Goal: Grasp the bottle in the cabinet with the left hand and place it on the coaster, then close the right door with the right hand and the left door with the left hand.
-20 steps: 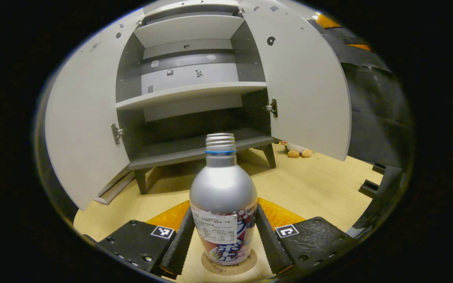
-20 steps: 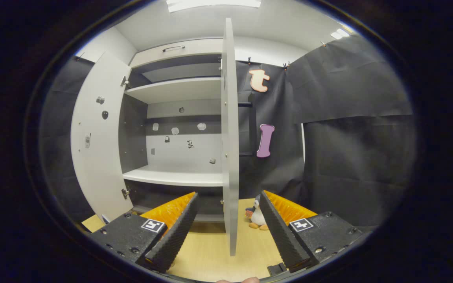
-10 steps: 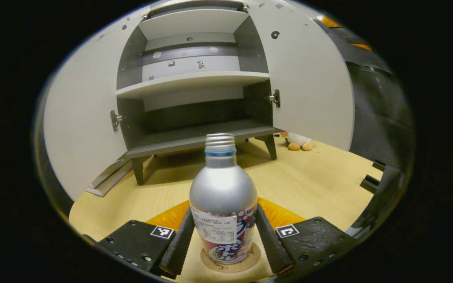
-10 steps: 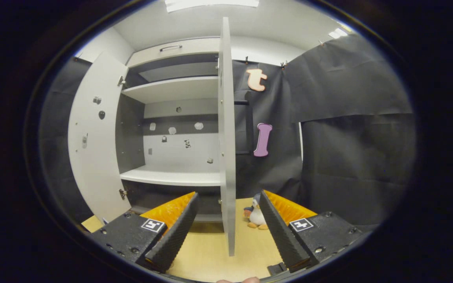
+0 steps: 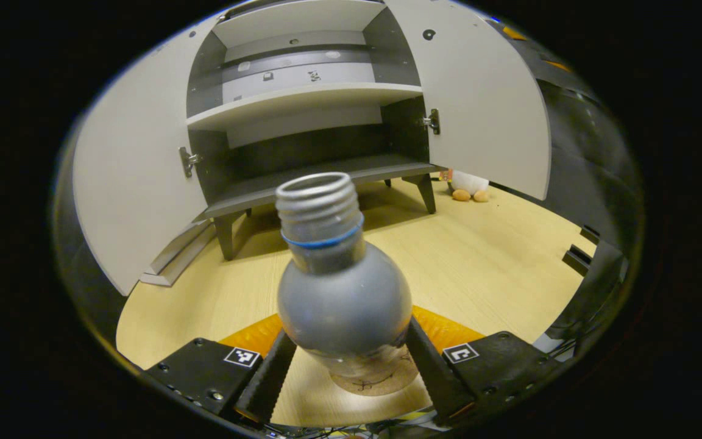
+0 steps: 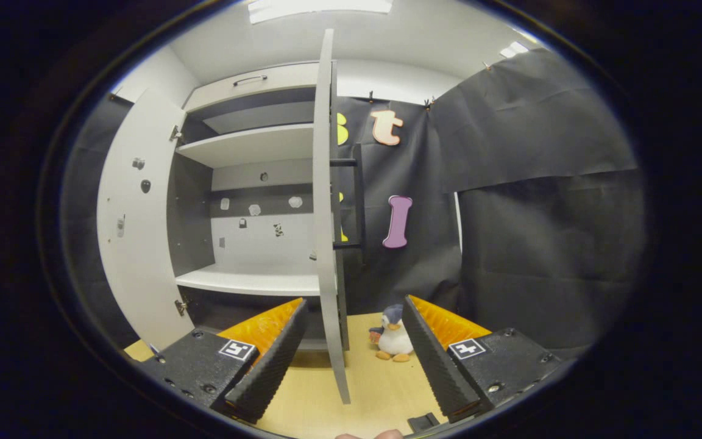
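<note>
Left gripper view has our left gripper (image 5: pixel 343 381) gripping the bottle (image 5: pixel 342 299) tilted over the coaster (image 5: pixel 375 379), so releasing could topple it, while our right gripper (image 6: pixel 351 360) gapes empty around the right door (image 6: pixel 325 231).

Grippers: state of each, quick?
Left gripper: fingers flank the bottle over the coaster; grip cannot be told.
Right gripper: open, holding nothing, the right door edge ahead.
</note>
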`<act>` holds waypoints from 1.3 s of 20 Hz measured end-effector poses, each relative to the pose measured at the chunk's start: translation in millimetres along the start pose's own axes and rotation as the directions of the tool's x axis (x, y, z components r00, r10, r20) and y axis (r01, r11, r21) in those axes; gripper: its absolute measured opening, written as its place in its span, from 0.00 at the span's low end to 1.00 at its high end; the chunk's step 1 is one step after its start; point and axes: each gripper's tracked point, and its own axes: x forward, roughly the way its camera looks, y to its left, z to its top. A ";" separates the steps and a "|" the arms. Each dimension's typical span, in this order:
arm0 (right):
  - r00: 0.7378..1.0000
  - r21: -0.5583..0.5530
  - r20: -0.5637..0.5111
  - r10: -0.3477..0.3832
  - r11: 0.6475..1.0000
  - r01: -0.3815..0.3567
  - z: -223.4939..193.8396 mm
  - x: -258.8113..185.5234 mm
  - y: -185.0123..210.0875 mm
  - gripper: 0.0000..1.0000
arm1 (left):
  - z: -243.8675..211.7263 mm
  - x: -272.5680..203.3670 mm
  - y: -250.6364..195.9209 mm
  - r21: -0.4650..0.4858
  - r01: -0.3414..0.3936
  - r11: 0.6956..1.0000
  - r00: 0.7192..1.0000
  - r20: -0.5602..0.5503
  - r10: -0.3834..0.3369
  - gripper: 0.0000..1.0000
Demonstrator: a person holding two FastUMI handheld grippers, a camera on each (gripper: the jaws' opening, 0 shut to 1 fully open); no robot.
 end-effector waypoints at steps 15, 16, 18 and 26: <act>0.990 0.049 0.121 0.066 0.996 -0.072 51.0 20.3 -29.2 1.00 | 68.5 -41.9 9.4 -0.128 -0.016 0.992 0.998 0.056 0.023 0.98; 0.988 0.045 0.140 0.064 0.997 -0.071 61.5 22.4 -33.5 1.00 | 73.7 -45.4 11.2 -0.137 -0.020 0.990 0.998 0.060 0.029 0.98; 0.981 0.043 0.189 0.044 0.998 -0.053 85.0 25.0 -44.3 0.99 | 88.2 -53.3 17.0 -0.158 -0.029 0.987 0.996 0.080 0.042 0.99; 0.979 -0.004 0.202 -0.004 1.000 0.005 107.4 55.7 -58.6 0.98 | 135.3 -95.3 60.0 -0.173 -0.102 0.980 0.979 0.156 0.129 0.98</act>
